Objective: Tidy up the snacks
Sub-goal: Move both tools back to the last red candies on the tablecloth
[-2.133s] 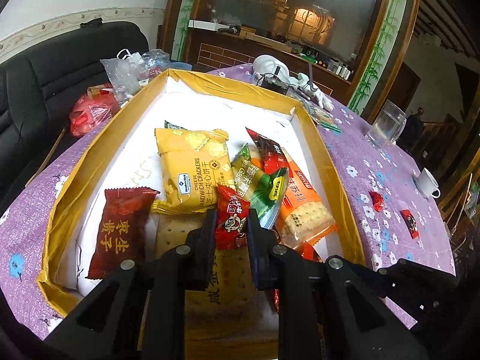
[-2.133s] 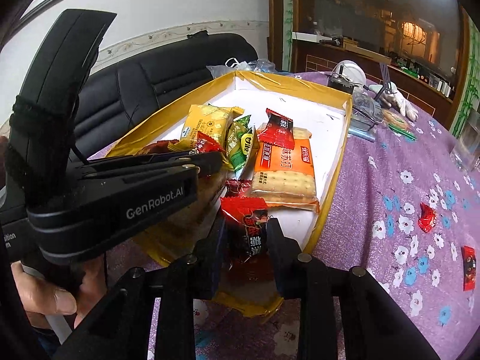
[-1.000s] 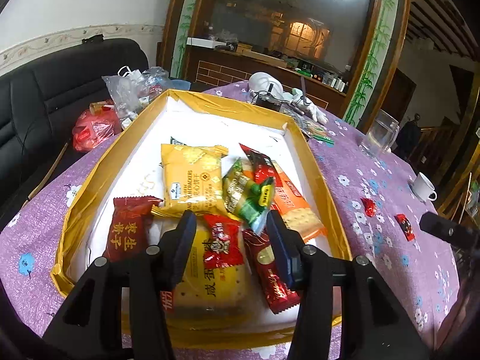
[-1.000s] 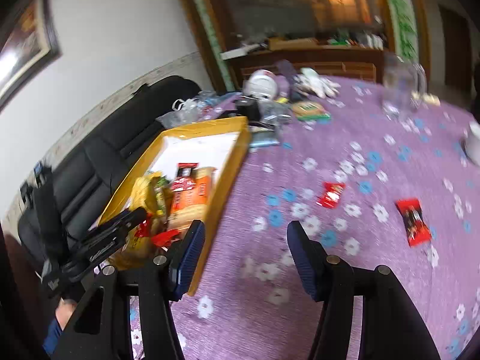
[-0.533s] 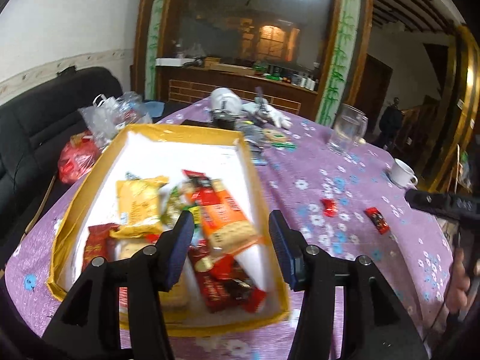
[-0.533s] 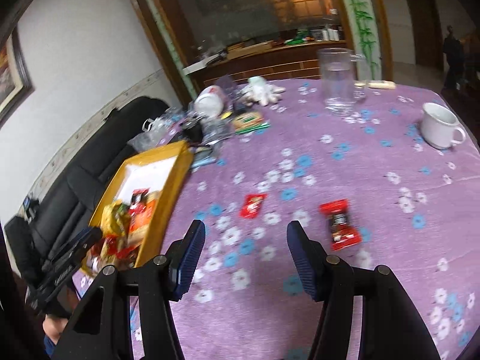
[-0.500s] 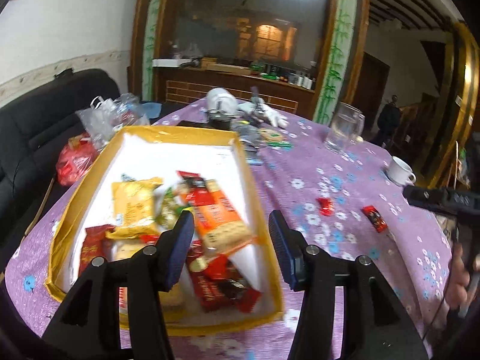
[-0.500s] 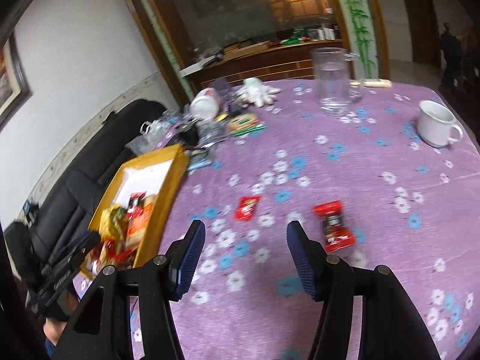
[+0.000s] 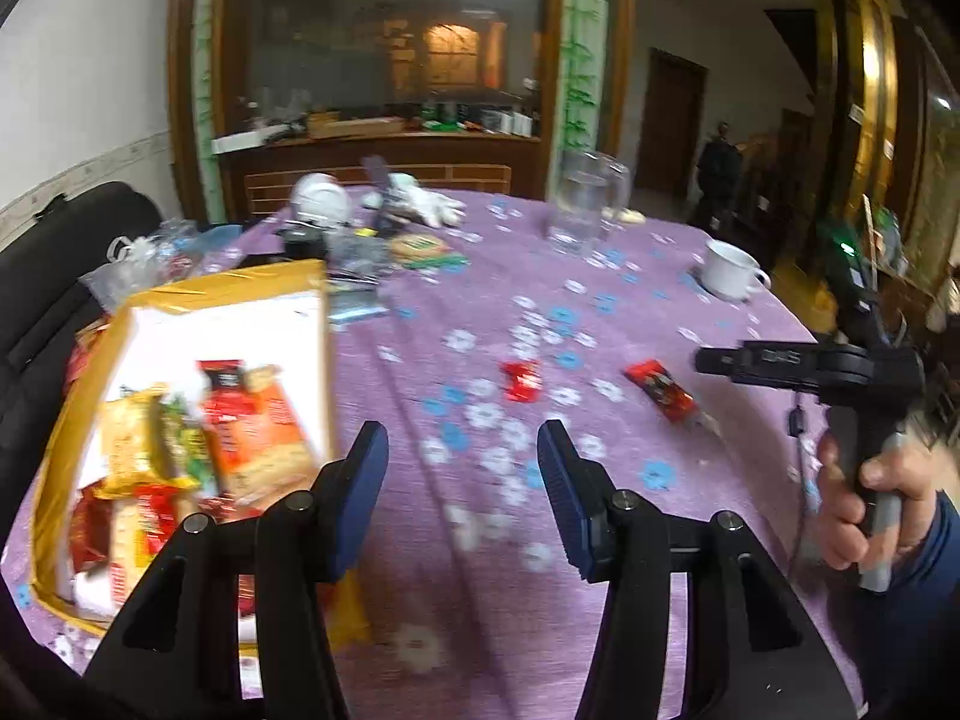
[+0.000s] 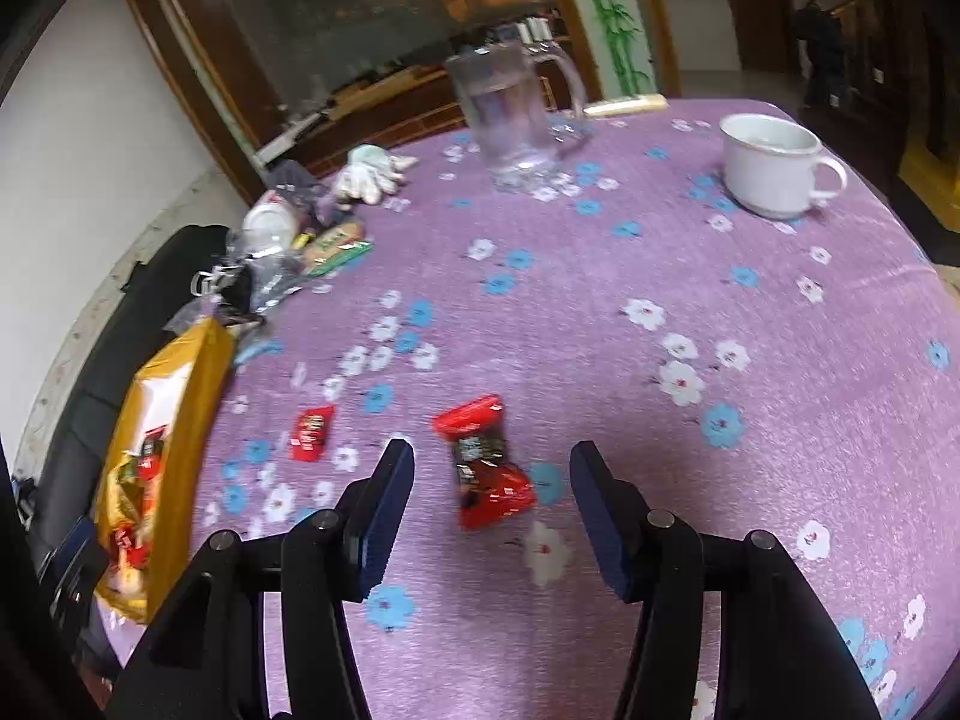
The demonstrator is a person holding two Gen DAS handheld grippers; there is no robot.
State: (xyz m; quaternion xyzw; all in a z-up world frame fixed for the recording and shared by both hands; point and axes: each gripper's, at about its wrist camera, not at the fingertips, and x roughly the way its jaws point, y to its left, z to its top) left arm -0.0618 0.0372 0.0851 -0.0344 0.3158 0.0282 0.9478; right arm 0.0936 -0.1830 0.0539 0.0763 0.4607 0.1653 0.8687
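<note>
Both the left gripper [image 9: 462, 468] and the right gripper [image 10: 491, 486] tilt downward with jaws apart and nothing clamped, the right one gripped by a hand [image 9: 864, 504] at far right.

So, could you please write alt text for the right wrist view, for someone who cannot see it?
The open right gripper hovers above a red-and-black snack packet lying on a purple floral tablecloth, with a smaller red packet to its left. A yellow-rimmed box of snacks sits at the left edge; a glass mug and white cup stand beyond.
</note>
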